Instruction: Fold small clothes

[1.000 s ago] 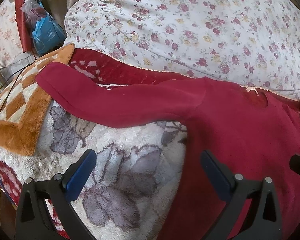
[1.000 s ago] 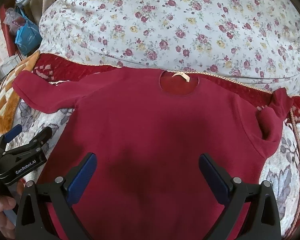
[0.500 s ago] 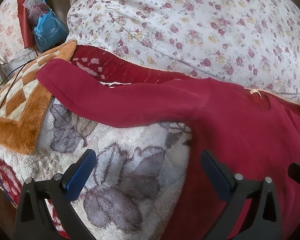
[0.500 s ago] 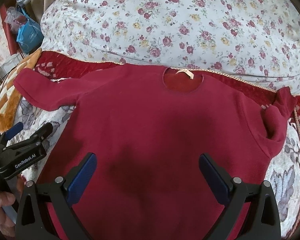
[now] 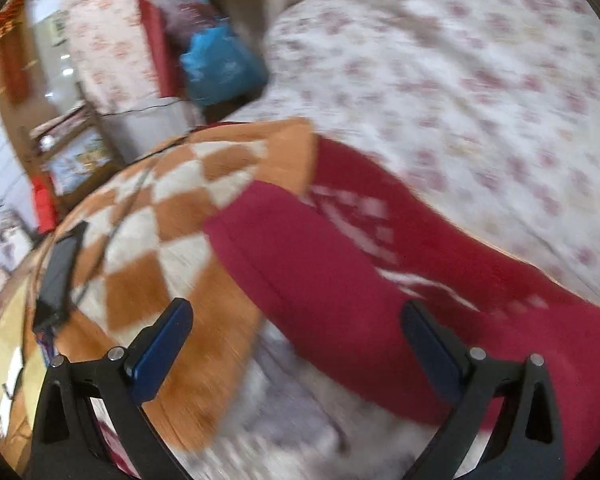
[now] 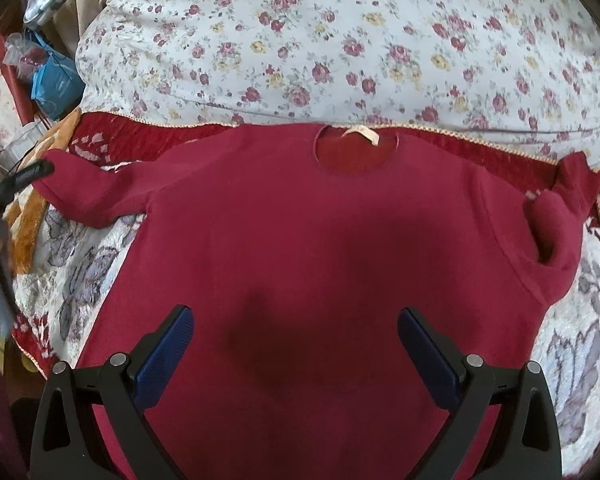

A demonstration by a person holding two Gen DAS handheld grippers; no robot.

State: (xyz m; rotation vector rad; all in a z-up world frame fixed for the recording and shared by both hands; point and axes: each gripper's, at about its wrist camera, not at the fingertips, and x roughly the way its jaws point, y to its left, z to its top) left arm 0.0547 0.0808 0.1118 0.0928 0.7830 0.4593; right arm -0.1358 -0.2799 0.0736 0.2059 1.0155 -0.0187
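On the floral fleece blanket (image 6: 80, 264), a red sweater (image 6: 320, 248) lies flat, sleeves outstretched. Right gripper (image 6: 296, 354) hovers over its hem, fingers spread; left gripper (image 5: 296, 354), also spread, apparently nears the sweater's left cuff (image 5: 236, 236).

floral quilt (image 6: 340, 40), checked blanket (image 5: 188, 208), blue bag (image 5: 220, 66)

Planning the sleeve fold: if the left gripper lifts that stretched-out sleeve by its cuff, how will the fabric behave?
The sleeve would probably droop limply from the cuff; it already follows the bedding's bumps. The red sweater looks thick, so it may hang heavy. The fuzzy blanket likely grips it, so it drags rather than slides.
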